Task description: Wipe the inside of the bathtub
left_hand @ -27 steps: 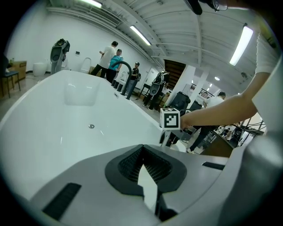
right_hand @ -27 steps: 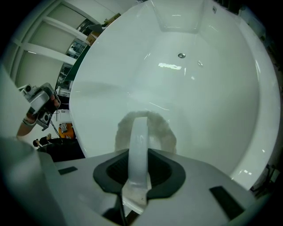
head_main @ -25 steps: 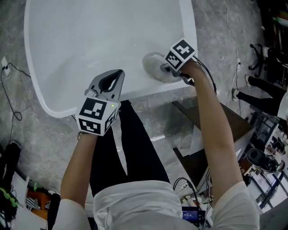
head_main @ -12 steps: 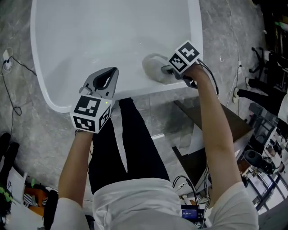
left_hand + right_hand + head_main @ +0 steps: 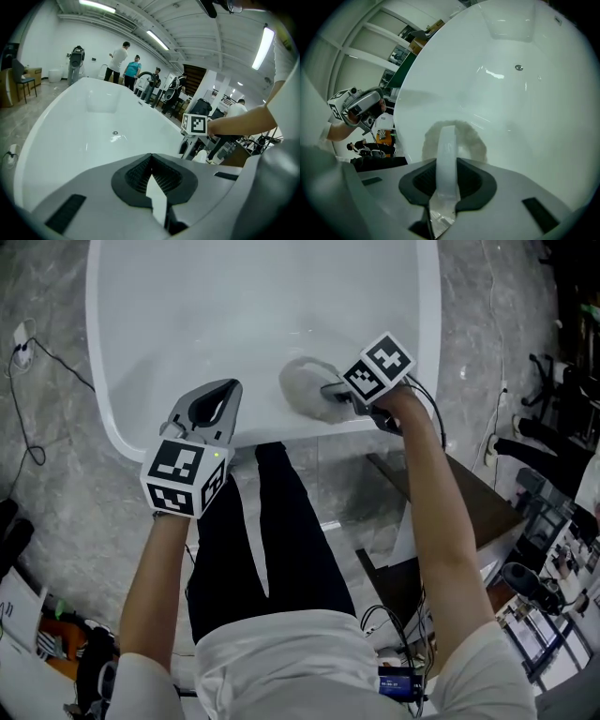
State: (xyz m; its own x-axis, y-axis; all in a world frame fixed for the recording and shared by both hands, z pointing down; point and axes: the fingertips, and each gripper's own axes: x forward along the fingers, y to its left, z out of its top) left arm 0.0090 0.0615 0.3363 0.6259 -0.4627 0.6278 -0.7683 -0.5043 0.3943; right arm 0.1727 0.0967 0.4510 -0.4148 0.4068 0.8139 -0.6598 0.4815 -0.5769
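White bathtub (image 5: 187,315) on grey floor (image 5: 56,474); right tongs (image 5: 330,390) clamped on handle of a probably soft, light scrub pad (image 5: 300,385) by the near rim; left tongs (image 5: 214,409) together, empty.

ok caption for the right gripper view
Right gripper shut on the strap of a grey pad held against the tub's inner wall.

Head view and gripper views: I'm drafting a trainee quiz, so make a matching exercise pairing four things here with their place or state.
1. left hand-held gripper
2. right hand-held gripper
3. grey wiping pad
4. drain

A. lies against the inner wall of the bathtub
B. jaws together, empty, over the near rim
C. small metal spot in the tub floor
D. clamped on the pad's pale handle

Pairs: 1-B, 2-D, 3-A, 4-C
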